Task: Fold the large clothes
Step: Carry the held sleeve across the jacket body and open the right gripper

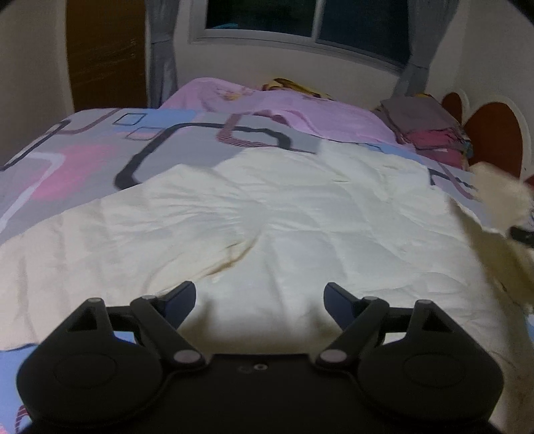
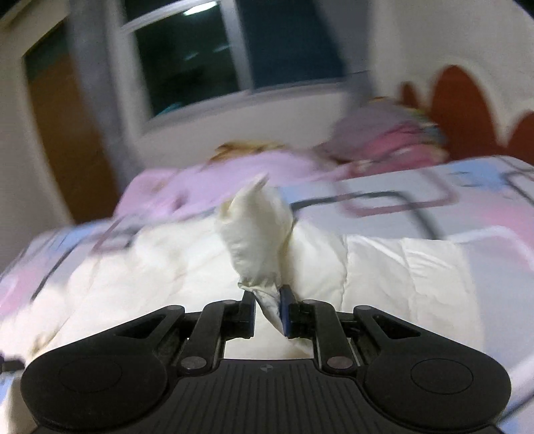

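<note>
My left gripper (image 1: 259, 295) hangs wide open above the cream garment (image 1: 267, 213); my right gripper (image 2: 268, 307) pinches its bunched corner between the jaws.

Two grippers were in view: the left gripper (image 1: 258, 297), fingers spread apart, and the right gripper (image 2: 267, 302), pinched on fabric. One cream garment (image 1: 267, 213) lay on the one bed, which wore one patterned cover (image 1: 83, 150). One pink blanket (image 1: 300, 110) lay behind it, and one stack of folded clothes (image 1: 430, 127) sat by the headboard. There was one window (image 1: 307, 20) with two panes, two grey curtains (image 1: 162, 56), and one brown door (image 1: 106, 53).
</note>
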{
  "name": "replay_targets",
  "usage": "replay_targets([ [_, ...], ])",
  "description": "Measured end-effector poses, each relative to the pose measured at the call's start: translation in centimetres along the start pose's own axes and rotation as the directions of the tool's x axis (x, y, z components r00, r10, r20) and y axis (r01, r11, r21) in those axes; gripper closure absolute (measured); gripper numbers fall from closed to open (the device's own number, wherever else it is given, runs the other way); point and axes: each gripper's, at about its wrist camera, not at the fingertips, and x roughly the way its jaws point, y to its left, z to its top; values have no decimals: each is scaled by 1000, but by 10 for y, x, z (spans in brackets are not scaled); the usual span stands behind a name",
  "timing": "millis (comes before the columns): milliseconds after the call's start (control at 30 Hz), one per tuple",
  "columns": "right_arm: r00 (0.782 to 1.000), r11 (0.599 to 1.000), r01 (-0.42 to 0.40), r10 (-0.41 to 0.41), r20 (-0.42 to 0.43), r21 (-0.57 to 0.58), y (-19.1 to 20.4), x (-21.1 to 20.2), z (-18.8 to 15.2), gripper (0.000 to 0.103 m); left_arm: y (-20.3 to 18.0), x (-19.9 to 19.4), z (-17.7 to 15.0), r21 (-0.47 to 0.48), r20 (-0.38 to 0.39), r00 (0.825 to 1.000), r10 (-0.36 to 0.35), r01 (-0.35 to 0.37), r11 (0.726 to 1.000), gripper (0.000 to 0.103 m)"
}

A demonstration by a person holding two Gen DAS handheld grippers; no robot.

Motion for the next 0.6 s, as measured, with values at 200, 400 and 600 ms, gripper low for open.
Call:
replay_targets([
  [200,989,991,-100,90,-115,-87,63,46,-38,87,28,-11,-7,-30,-7,1000,12,-13,999,19],
  [400,976,964,-132,86,-199,-230,93,70,-59,62,30,-12,-5,-46,0,998,-57,56,997,0],
  [600,996,978,-75,66,-53,-193,57,13,-51,5,-9,14,6,-23,-22,981,-192,191,981,10],
])
